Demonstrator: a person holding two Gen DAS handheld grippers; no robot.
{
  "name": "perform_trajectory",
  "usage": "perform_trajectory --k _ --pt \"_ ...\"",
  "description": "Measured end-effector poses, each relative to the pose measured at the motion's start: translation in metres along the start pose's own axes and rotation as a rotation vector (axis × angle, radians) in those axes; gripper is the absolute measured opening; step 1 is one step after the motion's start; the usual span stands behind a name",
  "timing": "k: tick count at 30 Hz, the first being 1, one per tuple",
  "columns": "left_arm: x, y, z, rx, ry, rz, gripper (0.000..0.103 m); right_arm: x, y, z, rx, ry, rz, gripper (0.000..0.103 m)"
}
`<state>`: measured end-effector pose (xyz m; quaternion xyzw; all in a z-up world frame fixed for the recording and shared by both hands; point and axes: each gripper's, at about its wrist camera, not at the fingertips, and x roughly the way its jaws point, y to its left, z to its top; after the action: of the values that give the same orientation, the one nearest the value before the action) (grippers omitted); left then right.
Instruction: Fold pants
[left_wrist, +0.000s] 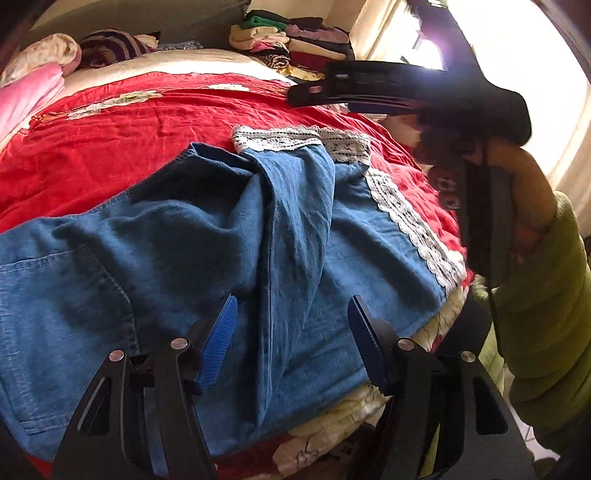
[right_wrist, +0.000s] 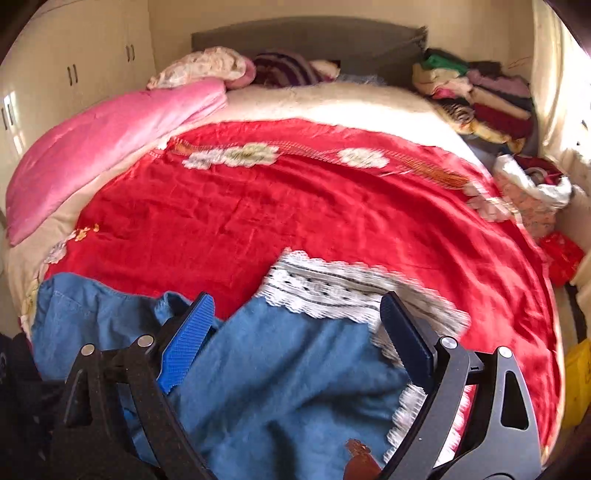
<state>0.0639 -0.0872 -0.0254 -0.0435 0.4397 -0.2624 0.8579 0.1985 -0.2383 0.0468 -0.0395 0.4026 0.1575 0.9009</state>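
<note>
Blue denim pants (left_wrist: 207, 251) with white lace cuffs (left_wrist: 299, 138) lie crumpled on a red bedspread (left_wrist: 110, 140); one leg is folded over the other. My left gripper (left_wrist: 291, 314) is open just above the pants near the bed's front edge, holding nothing. My right gripper (right_wrist: 295, 314) is open above the leg ends and the lace cuffs (right_wrist: 332, 288), holding nothing. In the left wrist view the right gripper (left_wrist: 306, 92) shows from the side, held in a hand with a green sleeve (left_wrist: 546, 317).
A pink quilt (right_wrist: 92, 147) and pillows lie at the bed's far left. A stack of folded clothes (right_wrist: 487, 96) sits at the far right corner. A bag of clothes (right_wrist: 532, 192) lies beside the bed's right edge. Wardrobe doors (right_wrist: 70, 74) stand at left.
</note>
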Motion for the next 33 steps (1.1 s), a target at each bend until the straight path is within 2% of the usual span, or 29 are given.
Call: perform_trajectory --k 2,7,9,15,17,18,19,21,26,33 --pt "0.006 0.0 0.001 -0.008 0.0 -0.009 0.06 0.021 0.003 0.006 0.015 0.047 0.023 0.085" --pt "0.019 0.001 0.003 -0.033 0.014 -0.033 0.015 0.059 0.018 0.015 -0.019 0.117 -0.006 0.085" --pt "0.022 -0.003 0.001 -0.014 0.024 -0.05 0.011 0.074 0.023 0.017 -0.02 0.146 -0.017 0.085" --pt "0.025 -0.011 -0.003 0.032 0.031 -0.065 0.011 0.11 0.032 0.02 -0.045 0.21 -0.096 0.085" --pt "0.025 -0.011 -0.002 0.034 0.029 -0.067 0.011 0.117 0.027 0.017 -0.036 0.22 -0.129 0.068" --pt "0.024 -0.011 -0.002 0.035 0.028 -0.067 0.011 0.118 0.022 0.014 -0.024 0.213 -0.128 0.045" --pt "0.024 -0.01 -0.002 0.035 0.027 -0.065 0.011 0.116 0.017 0.013 -0.016 0.205 -0.123 0.027" --pt "0.021 -0.01 -0.002 0.04 0.02 -0.056 0.011 0.103 0.005 0.011 0.022 0.17 -0.086 0.008" --pt "0.016 -0.008 -0.003 0.041 0.007 -0.041 0.011 0.053 -0.029 0.008 0.118 0.066 -0.016 0.004" --pt "0.009 -0.011 -0.004 0.067 -0.015 -0.003 0.012 -0.028 -0.085 -0.022 0.265 -0.047 0.03 0.004"
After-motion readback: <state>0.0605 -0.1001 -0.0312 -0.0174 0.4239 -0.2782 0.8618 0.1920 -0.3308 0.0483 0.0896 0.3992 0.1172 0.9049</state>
